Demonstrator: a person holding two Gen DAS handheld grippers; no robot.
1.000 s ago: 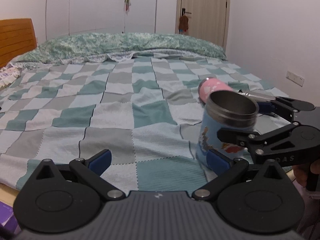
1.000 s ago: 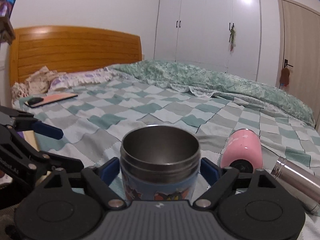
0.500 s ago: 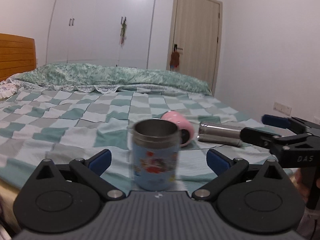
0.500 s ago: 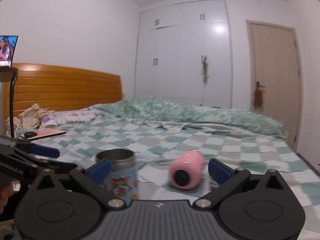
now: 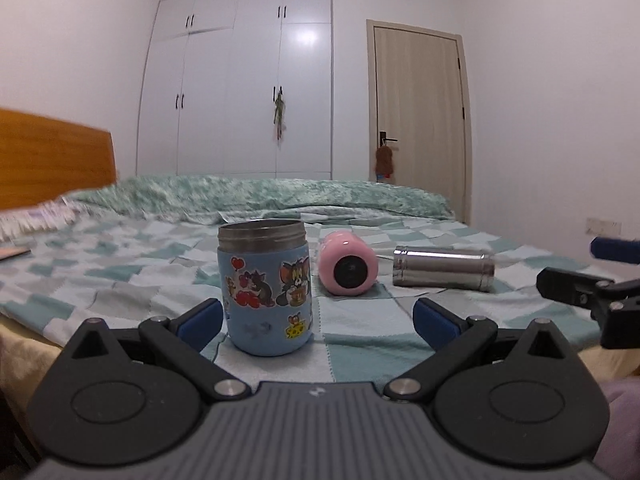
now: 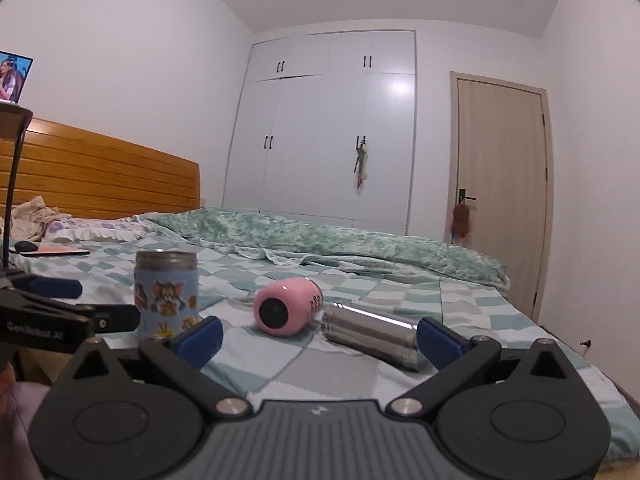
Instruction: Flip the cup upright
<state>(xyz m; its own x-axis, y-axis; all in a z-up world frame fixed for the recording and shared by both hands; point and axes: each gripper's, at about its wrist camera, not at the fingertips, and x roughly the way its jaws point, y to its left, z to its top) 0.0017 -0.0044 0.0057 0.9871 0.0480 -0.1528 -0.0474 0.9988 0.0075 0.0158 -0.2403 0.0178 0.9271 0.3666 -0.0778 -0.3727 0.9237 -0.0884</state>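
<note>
A blue cup with cartoon stickers and a steel rim (image 5: 266, 286) stands upright, mouth up, on the checked bedspread near the bed's front edge; it also shows in the right wrist view (image 6: 166, 290). My left gripper (image 5: 318, 318) is open and empty, just in front of the cup, which is nearer its left finger. My right gripper (image 6: 318, 334) is open and empty, to the right of the cup, facing the pink and steel cups. Each gripper shows at the edge of the other's view.
A pink cup (image 5: 347, 268) and a steel cup (image 5: 442, 268) lie on their sides on the bedspread (image 5: 120, 276), right of the blue cup. A folded green quilt (image 6: 320, 236) lies behind. A wooden headboard (image 6: 100, 176), a phone and mouse are far left.
My right gripper let go of the blue cup, which now stands upright on the bed. Both grippers pulled back and lowered to bed level.
</note>
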